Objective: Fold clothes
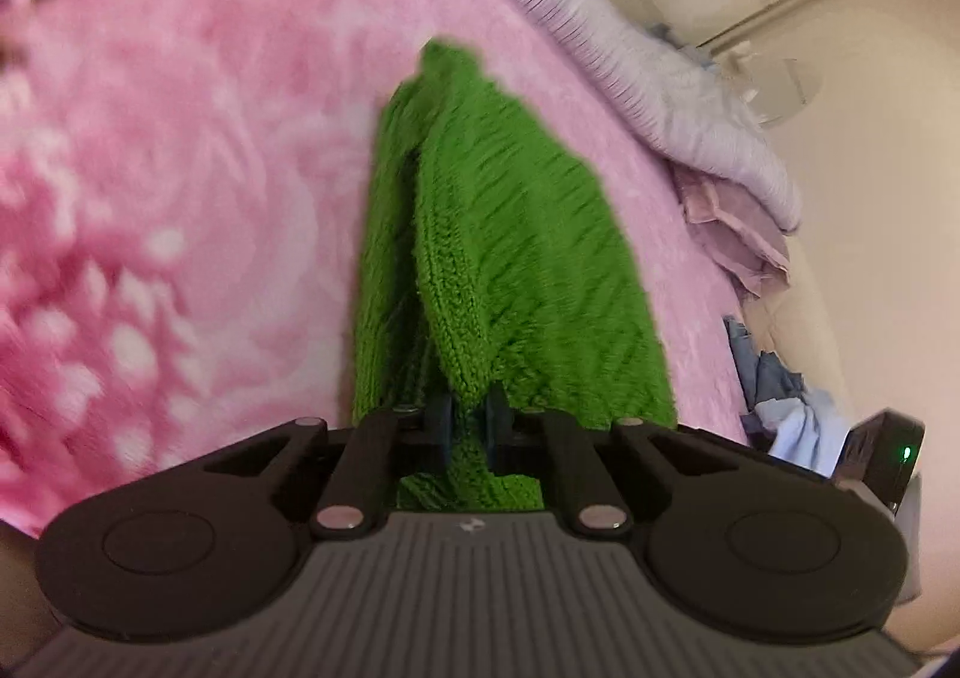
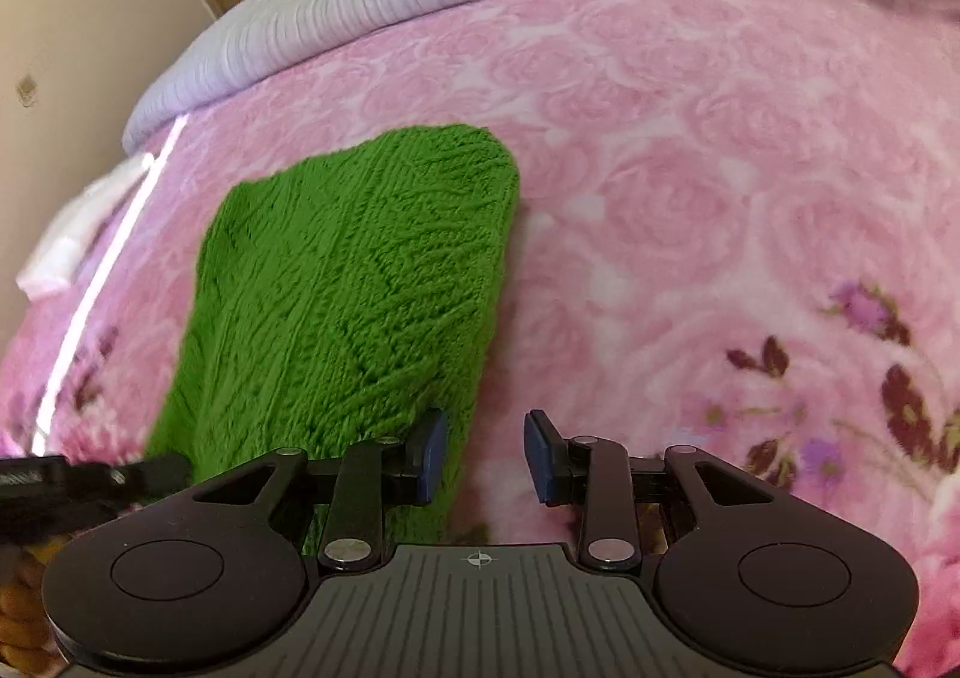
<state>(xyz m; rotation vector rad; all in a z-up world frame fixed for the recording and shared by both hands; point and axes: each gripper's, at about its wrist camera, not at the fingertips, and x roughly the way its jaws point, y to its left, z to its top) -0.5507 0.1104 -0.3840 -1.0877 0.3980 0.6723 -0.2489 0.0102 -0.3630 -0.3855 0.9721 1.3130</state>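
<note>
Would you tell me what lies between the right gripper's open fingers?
In the right wrist view, only bare pink blanket; the green knit lies beside the right gripper.

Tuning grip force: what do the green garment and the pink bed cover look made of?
Green garment: chunky fuzzy knit, likely acrylic or wool yarn; stitch rows and a ribbed hem show where the left claw pinches it. Pink bed cover: plush fleece, probably polyester; soft matte pile with embossed rose print.

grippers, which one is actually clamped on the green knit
The left gripper: its blue pads are shut on the green knit. The right gripper is open, holding nothing, its left pad beside the knit's edge.
</note>
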